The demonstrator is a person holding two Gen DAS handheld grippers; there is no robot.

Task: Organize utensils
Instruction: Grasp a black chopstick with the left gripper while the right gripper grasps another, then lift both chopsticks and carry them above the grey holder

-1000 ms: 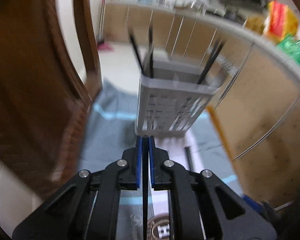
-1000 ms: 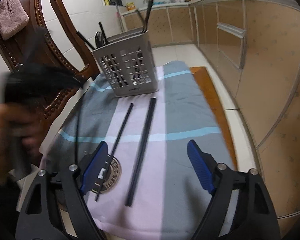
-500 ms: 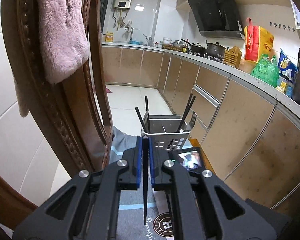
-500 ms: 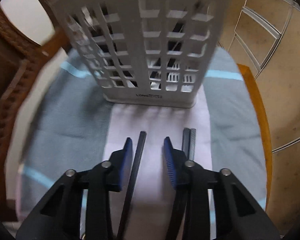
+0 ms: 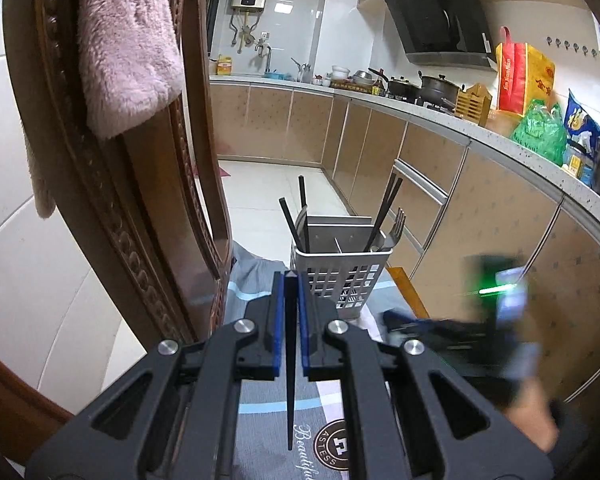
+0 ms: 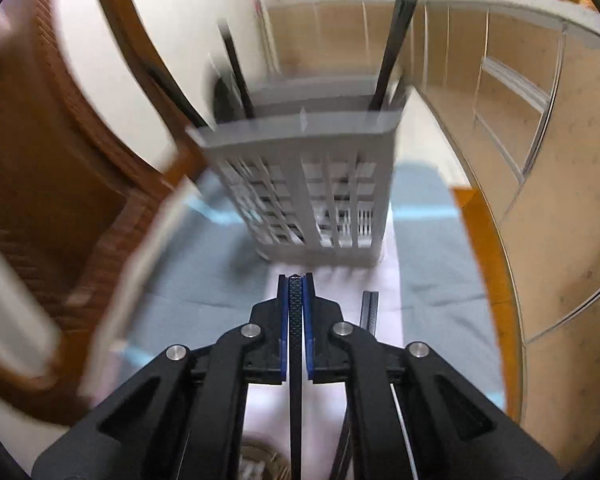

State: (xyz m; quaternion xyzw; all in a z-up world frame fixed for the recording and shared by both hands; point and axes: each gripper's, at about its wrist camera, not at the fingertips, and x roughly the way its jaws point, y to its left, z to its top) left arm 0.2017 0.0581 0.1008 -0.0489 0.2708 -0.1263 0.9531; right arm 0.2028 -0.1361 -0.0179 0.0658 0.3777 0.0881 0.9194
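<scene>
Both tongs pinch a chopstick lengthwise btwn pads, R tongs (image 6: 295, 280) w/ chopstick (image 6: 295, 344) nearer, caddy (image 6: 316, 184) just ahead & above tip; L tongs (image 5: 291, 280) w/ stick (image 5: 290, 360) farther back.

Look at the cloth (image 5: 260, 436) under your left tool: beside its round dark emblem (image 5: 334, 446) you can read the script word "Beautiful", cut off at the frame's edge, and the letters "ASTESS" curve around the emblem's rim. On the desk at the right, the red and yellow bag (image 5: 518, 76) carries yellow lettering too small to read. In your right wrist view blur leaves nothing legible.
</scene>
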